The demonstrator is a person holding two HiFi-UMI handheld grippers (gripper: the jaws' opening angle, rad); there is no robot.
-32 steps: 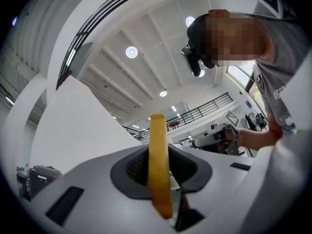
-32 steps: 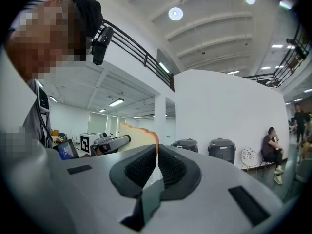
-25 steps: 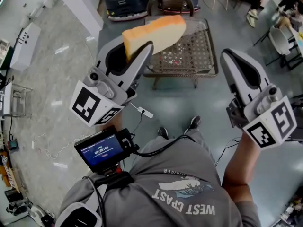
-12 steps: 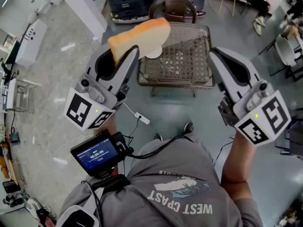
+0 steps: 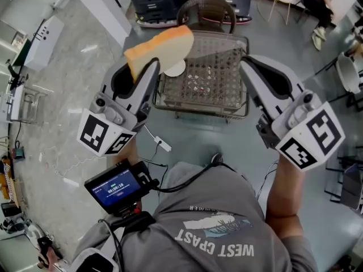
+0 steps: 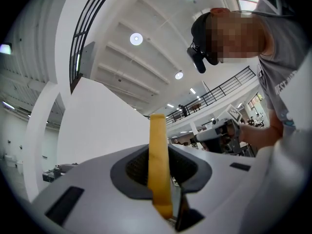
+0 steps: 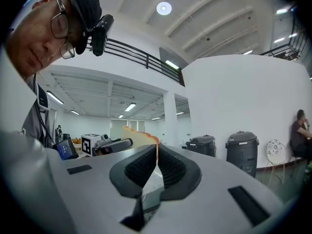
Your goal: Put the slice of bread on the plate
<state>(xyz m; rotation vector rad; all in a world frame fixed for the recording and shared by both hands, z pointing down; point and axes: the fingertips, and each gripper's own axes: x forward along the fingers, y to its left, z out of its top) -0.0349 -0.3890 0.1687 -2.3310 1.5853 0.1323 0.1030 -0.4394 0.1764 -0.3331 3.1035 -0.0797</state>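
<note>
HOLD: left gripper (image 5: 142,67) clamps tan-crusted pale bread slice (image 5: 160,50) by its lower edge, leaving the face free to lay flat | TARGET: small white round plate (image 5: 175,69) at brown wicker desk's (image 5: 227,78) 10 o'clock corner, just past the slice | SPARE: right gripper (image 5: 249,67) closed, empty, parked clear at 2 o'clock

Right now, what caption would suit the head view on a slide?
Left hand-held gripper holds a slice of bread near the white plate on a table; right hand-held gripper shut.
</note>
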